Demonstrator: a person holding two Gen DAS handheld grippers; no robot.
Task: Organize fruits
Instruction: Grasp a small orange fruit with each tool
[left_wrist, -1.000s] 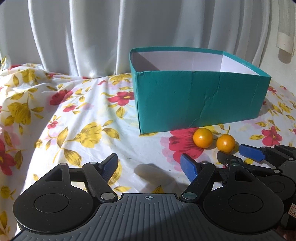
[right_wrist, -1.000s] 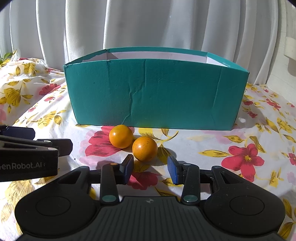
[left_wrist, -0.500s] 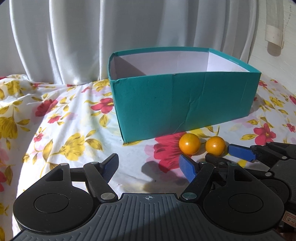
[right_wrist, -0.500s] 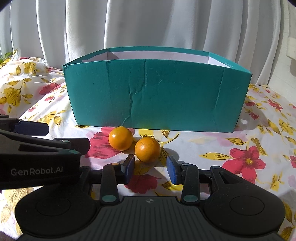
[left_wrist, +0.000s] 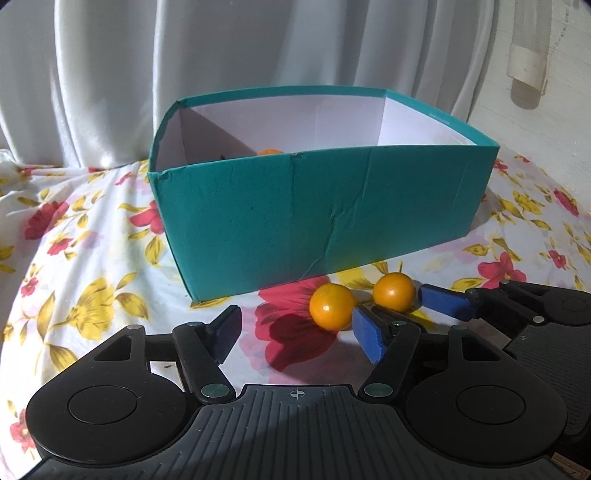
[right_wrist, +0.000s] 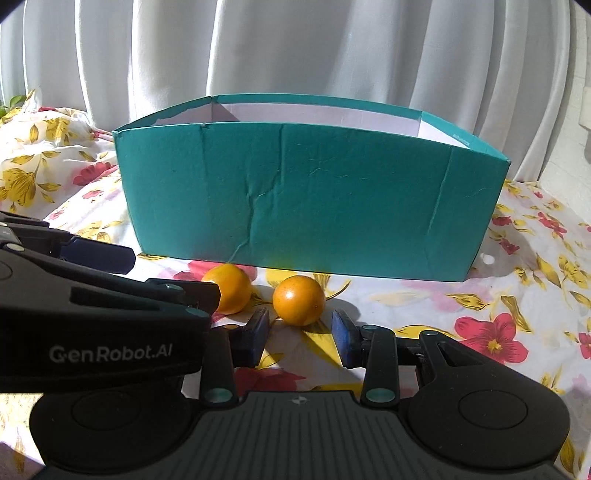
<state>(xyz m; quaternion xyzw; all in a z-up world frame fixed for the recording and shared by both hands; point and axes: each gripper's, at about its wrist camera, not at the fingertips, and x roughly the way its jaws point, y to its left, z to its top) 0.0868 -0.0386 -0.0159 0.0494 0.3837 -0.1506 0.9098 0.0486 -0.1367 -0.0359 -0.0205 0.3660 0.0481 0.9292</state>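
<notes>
White curtains (right_wrist: 295, 48) behind, floral cloth (left_wrist: 92, 295) below. At nine o'clock, left gripper (left_wrist: 295, 332), fingers spread and closing on nothing, left orange (left_wrist: 332, 306) just off the right finger's tip. At twelve, teal box (right_wrist: 314, 199), another orange (left_wrist: 269, 151) inside. At three, right gripper (right_wrist: 300, 332), fingers narrowly parted, right orange (right_wrist: 299, 300) just ahead, unpinched.

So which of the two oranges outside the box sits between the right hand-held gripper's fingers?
The right-hand orange, centred before the right hand-held gripper; the other orange lies left.
</notes>
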